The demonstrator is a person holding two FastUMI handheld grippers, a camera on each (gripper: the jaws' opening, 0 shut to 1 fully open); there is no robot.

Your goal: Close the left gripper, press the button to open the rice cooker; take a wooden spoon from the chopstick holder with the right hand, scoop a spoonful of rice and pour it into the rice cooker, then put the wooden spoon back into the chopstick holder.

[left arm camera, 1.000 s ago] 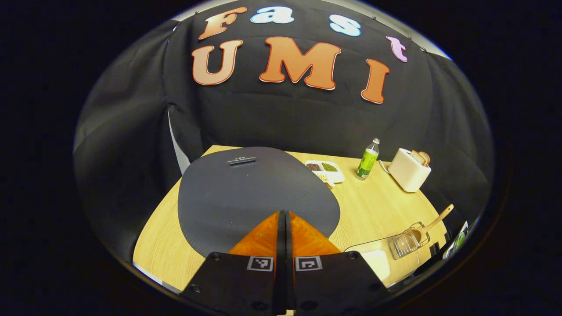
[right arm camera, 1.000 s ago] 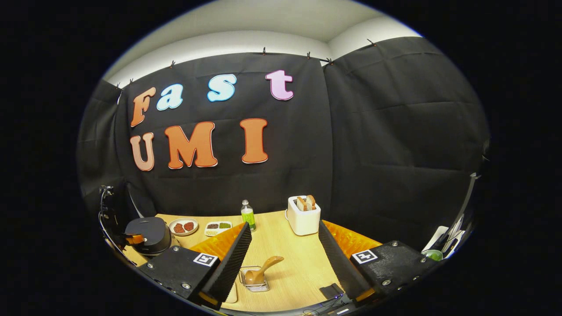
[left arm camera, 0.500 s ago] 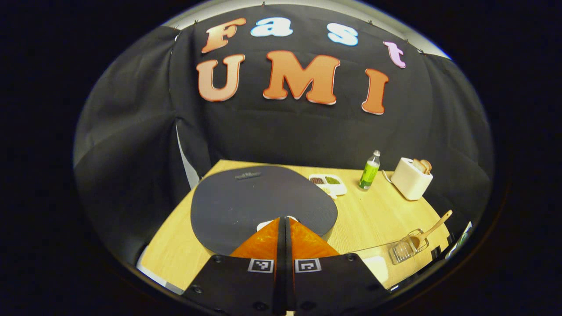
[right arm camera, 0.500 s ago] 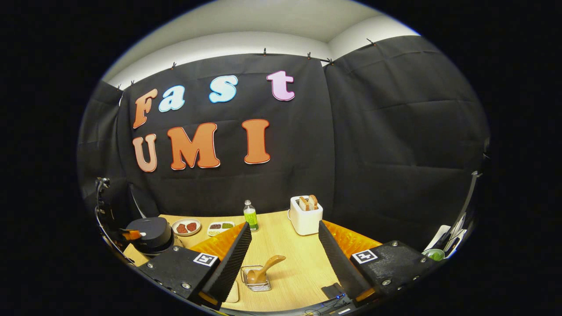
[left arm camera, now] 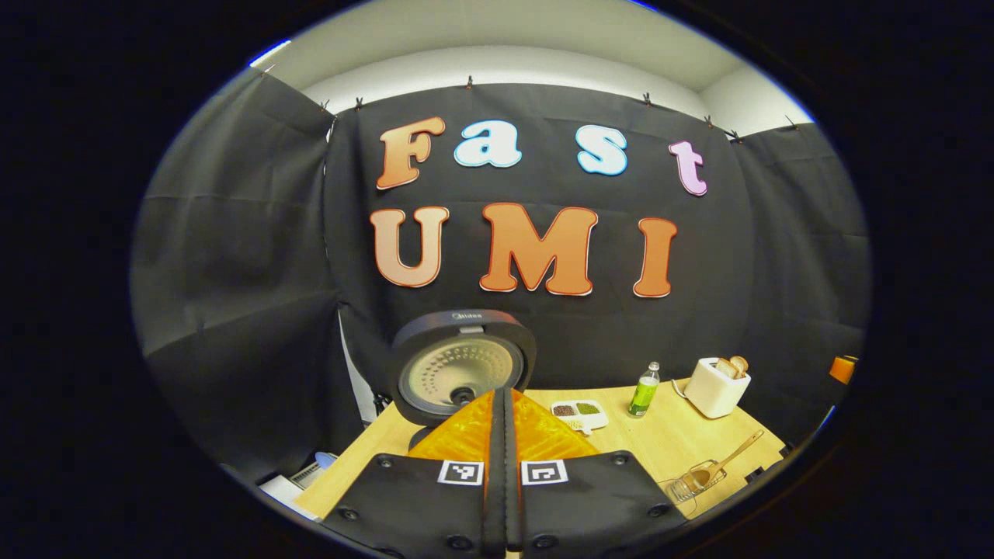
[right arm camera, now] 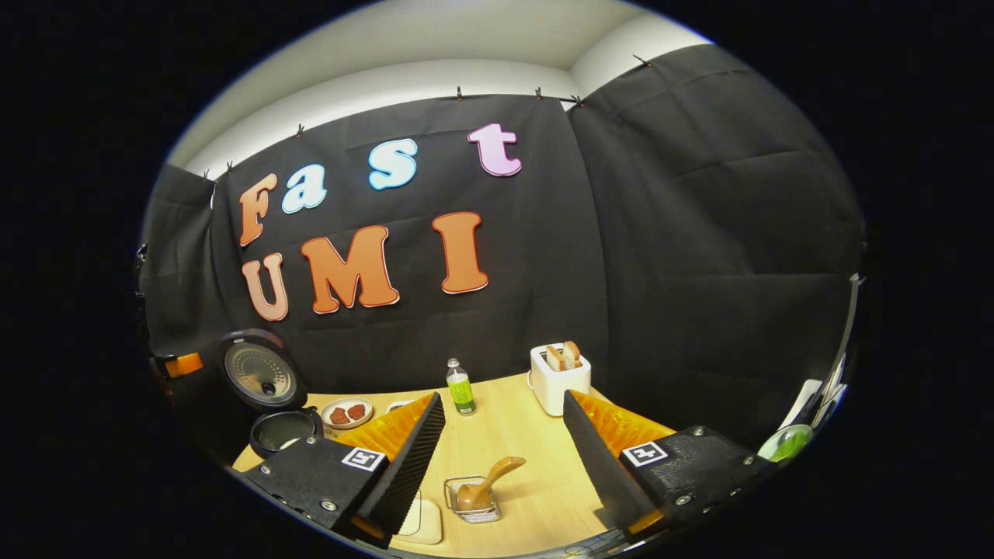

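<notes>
Standing open, the rice cooker point(left arm camera: 463, 378) is seen straight ahead of the left gripper point(left arm camera: 502, 400), whose fingers are pressed together on nothing; its lid is raised upright, and in the right gripper view point(right arm camera: 268, 404) the pot mouth is exposed far left. The right gripper point(right arm camera: 503, 419) is spread wide and holds nothing. The wooden spoon point(right arm camera: 488, 484) is stood tilted in the chopstick holder point(right arm camera: 473, 500) on the table point(right arm camera: 528, 435), between and just ahead of the right fingers, untouched.
</notes>
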